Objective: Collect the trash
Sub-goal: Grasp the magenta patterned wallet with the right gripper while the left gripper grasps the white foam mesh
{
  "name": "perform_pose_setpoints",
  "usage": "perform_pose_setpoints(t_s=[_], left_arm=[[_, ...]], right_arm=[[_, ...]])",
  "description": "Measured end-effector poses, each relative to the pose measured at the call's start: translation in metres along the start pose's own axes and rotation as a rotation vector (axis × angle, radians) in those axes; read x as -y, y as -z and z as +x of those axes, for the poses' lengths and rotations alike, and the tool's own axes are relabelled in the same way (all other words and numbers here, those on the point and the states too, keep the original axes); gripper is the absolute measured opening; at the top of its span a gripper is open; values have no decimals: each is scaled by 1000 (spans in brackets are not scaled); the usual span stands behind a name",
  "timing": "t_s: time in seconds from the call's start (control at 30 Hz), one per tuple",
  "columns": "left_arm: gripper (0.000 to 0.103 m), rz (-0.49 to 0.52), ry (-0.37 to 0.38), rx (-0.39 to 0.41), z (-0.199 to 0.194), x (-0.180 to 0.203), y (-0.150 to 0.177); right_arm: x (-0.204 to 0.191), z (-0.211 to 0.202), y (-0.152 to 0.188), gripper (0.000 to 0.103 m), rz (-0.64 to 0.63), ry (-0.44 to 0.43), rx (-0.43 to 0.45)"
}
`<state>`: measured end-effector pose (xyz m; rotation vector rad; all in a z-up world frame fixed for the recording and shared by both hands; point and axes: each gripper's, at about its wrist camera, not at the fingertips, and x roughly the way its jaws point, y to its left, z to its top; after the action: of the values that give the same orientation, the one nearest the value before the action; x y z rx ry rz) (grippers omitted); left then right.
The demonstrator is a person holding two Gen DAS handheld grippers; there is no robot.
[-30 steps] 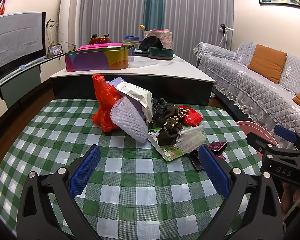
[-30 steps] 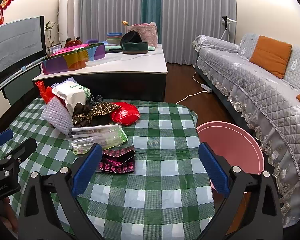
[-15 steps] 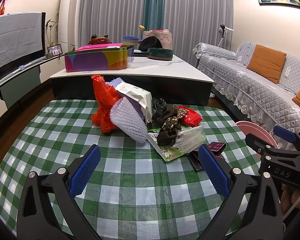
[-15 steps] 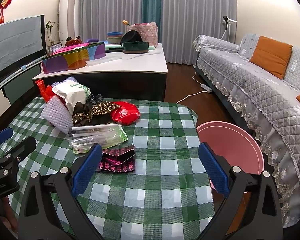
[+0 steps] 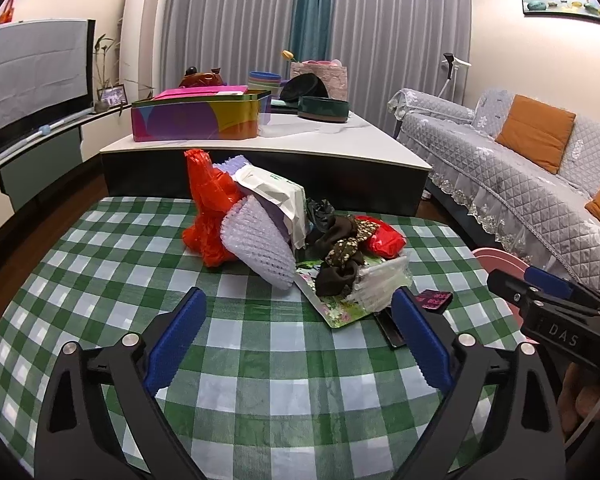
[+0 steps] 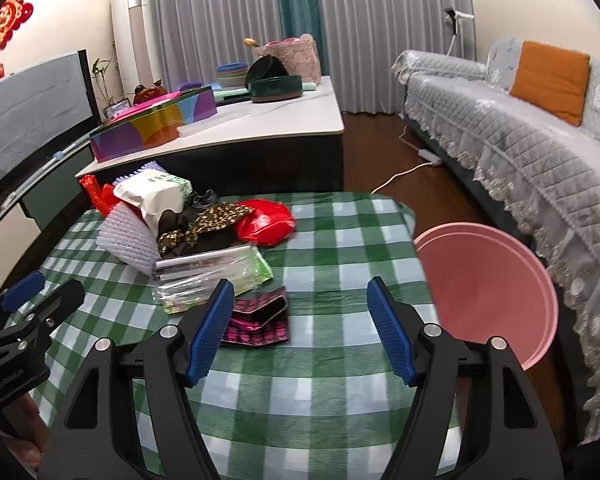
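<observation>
Trash [image 5: 300,240] at frame centre is judged light, soft, crinkly; bunched folds should be pinched. Left tongs [image 5: 296,340] and right tongs [image 6: 300,326] are held wide open, empty.

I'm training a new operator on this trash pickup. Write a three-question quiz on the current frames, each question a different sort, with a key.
1. True or false: the right gripper is shut on the magenta wrapper.
2. Multiple choice: the pink basin sits (A) on the checked table, (B) beside the table's edge, toward the sofa, (C) on the white counter.
3. Fill in: the red plastic bag lies at the pile's ___ end, nearest the basin.

Key: 1 false, both grippers are open and empty, including the left gripper; 2 B; 3 right.
</observation>
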<state>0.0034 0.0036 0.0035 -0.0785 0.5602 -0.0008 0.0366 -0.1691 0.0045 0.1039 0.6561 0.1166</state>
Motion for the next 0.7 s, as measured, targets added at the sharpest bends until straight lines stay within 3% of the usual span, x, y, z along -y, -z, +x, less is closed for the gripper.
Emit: perform_pose_setpoints(t_s=[0.37,0.7], left_arm=[[85,-19,-47,-7,37,-14,-11],[85,-56,-100,-16,73,-33,-25]], right_arm=[[1,49,1,68,47,-59,-93],[2,88,10,42,75,-98,-206]])
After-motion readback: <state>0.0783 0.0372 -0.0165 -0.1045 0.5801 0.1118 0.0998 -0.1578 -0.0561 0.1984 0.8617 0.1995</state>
